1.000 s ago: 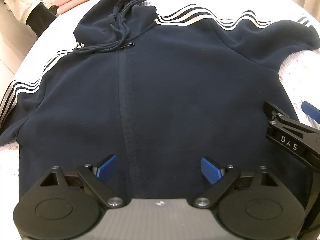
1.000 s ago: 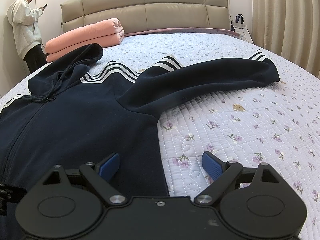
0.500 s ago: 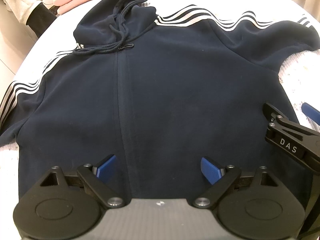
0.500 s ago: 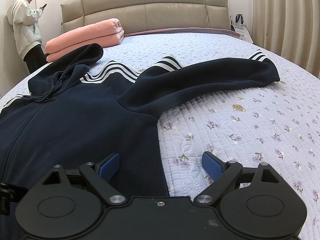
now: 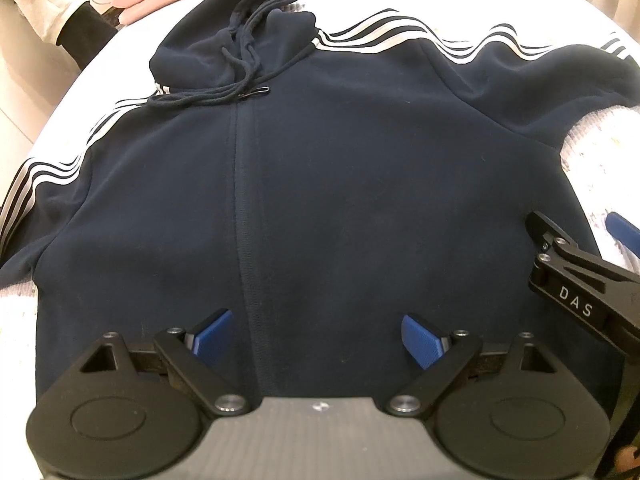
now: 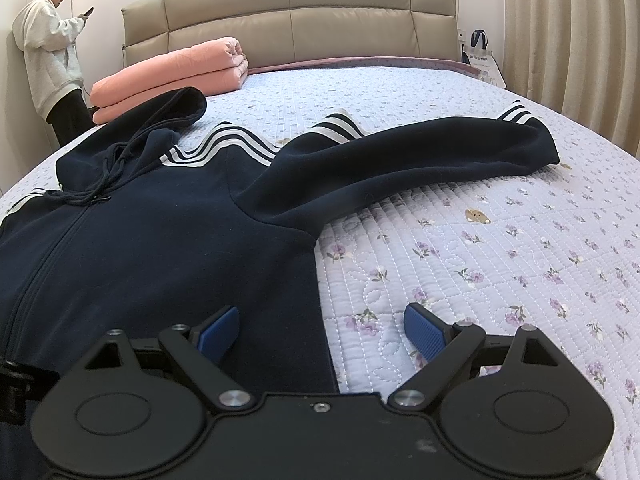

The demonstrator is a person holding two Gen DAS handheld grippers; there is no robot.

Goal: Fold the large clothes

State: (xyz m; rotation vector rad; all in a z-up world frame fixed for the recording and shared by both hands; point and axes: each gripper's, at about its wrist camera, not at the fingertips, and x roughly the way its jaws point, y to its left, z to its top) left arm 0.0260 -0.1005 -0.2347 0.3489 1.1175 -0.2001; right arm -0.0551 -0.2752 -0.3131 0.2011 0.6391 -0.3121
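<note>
While nothing was held between its blue pads, the left tool point(image 5: 314, 338) was kept wide open above the lower front of the navy hoodie point(image 5: 320, 184), astride the zip. The right tool point(image 6: 320, 330) was likewise spread wide and empty, set across the hoodie's side edge, one pad over cloth and one over the bed point(image 6: 500, 248). Both seemed to be placed so that the hem could be taken for a first fold. The garment was laid flat, face up, sleeves outspread. "DAS" was read on the right tool's finger.
</note>
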